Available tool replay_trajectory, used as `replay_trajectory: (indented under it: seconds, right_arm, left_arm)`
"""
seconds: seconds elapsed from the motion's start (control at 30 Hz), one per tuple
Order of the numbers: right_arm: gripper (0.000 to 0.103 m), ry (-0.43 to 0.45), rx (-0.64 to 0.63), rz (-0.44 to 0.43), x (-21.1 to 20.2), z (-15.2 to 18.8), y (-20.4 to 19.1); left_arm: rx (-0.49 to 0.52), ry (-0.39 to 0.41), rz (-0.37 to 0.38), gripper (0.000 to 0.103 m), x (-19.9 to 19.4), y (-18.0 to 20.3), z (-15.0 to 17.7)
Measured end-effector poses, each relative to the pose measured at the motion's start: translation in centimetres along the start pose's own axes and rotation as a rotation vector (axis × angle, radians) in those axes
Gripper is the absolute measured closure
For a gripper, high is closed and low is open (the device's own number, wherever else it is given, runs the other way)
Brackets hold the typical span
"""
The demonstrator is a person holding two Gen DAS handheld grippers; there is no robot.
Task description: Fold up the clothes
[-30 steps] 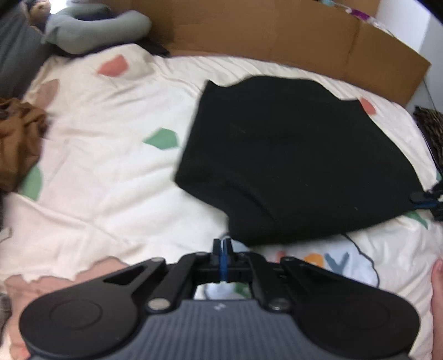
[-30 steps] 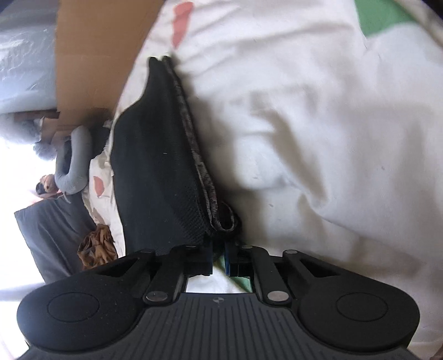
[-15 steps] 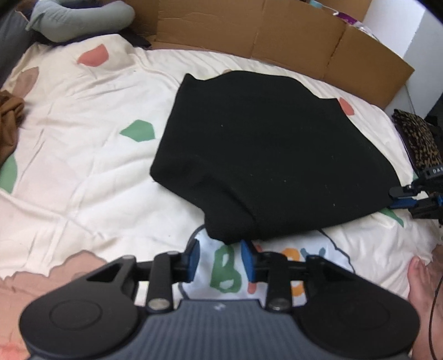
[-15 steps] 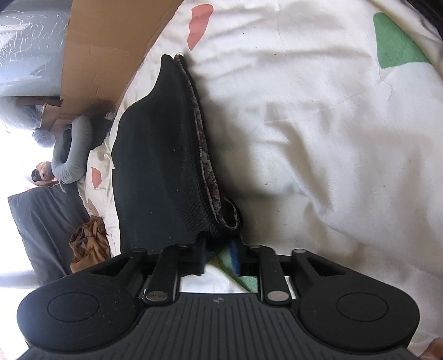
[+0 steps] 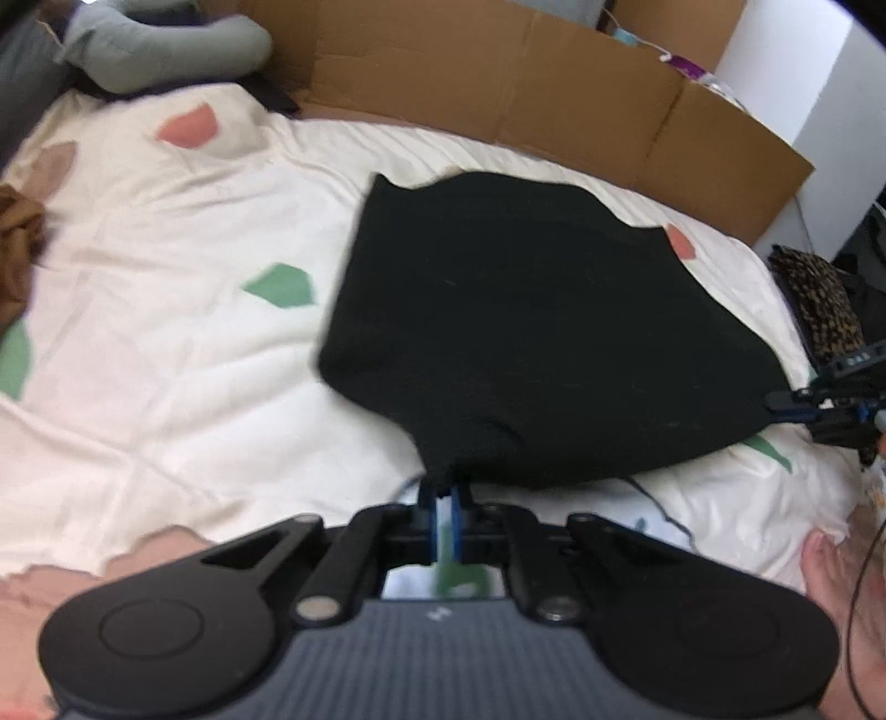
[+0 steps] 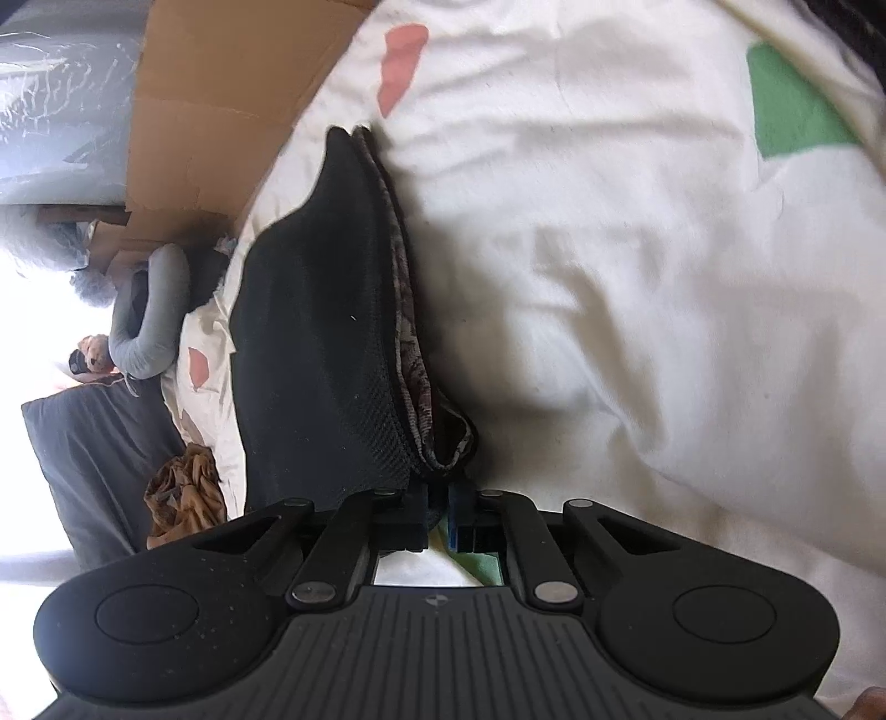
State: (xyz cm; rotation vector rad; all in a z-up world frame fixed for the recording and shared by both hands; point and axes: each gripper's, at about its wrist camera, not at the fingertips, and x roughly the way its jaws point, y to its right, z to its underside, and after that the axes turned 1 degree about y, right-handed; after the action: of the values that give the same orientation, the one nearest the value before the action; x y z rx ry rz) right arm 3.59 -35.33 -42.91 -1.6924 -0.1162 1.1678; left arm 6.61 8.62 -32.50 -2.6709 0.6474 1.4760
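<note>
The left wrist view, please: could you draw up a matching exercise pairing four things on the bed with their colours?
Things:
1. garment held by the left claw
2. crumpled cloth at the left edge
3. bolster at the far left corner
4. sheet

Colours:
A. cream with coloured patches
B. black
C. grey-green
D. brown

Pairs: 1-B, 2-D, 3-C, 4-A

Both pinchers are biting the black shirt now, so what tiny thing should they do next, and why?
Probably lift both corners a little and carry them toward the far edge by the cardboard. The left hand-held gripper is shut on the near corner of the black garment, and the right hand-held gripper is shut on its other near corner, so a fold away across the bedsheet looks ready.
</note>
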Motion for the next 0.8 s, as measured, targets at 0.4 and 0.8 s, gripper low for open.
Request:
replay_trajectory:
  seconds: [0.4, 0.8]
  right_arm:
    - [0.077, -0.003, -0.014, 0.024, -0.4, -0.5, 0.1]
    - [0.062, -0.019, -0.027, -0.037, 1.2, 0.4, 0.4]
  left_arm:
    - [-0.182, -0.024, -0.063, 0.085, -1.0, -2.7, 0.8]
    - [-0.323, -0.005, 0.103, 0.051, 1.7, -1.7, 0.6]
